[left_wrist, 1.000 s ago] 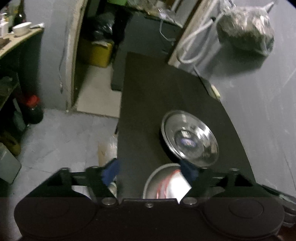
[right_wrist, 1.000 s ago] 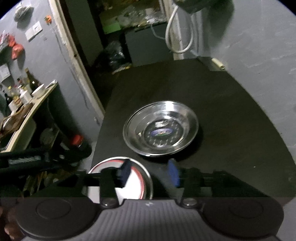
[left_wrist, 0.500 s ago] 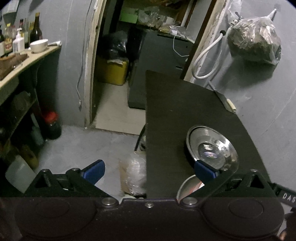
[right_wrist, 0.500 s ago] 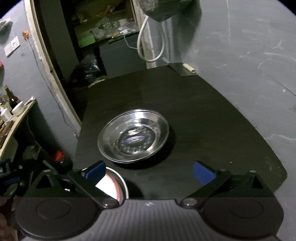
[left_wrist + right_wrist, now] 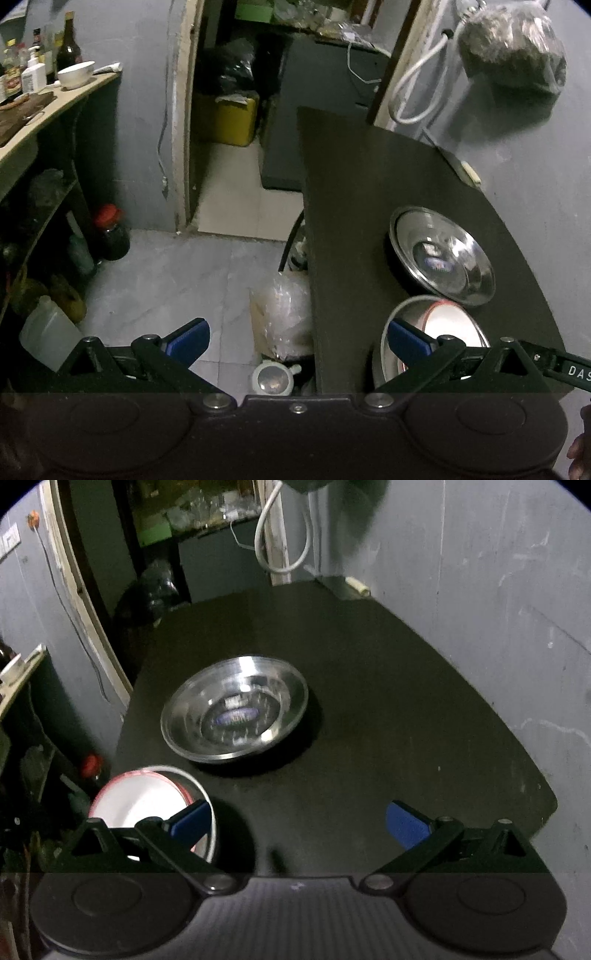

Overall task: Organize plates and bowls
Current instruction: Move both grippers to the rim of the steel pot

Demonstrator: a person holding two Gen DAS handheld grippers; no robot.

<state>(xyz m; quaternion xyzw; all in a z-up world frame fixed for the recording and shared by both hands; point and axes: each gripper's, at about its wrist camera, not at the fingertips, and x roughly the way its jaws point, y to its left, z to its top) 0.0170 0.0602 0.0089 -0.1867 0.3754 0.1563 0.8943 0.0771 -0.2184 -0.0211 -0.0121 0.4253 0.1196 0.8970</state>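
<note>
A shiny steel plate with a blue label in its middle lies on the dark table. Nearer the front edge stands a steel bowl with a red-rimmed white dish inside. My left gripper is open wide over the table's left edge, its right pad just above the bowl's near rim, its left pad out over the floor. My right gripper is also open wide above bare tabletop, its left pad over the bowl's right rim. Nothing is held by either.
A grey wall runs along the table's right side, with a bag and a white hose hanging there. Left of the table the floor drops away with a plastic bag, a white teapot, a red-capped jar and a shelf.
Both grippers went from partly closed to wide open. The left view swung left to take in the floor; in the right view the plate and bowl drifted rightward and nearer.
</note>
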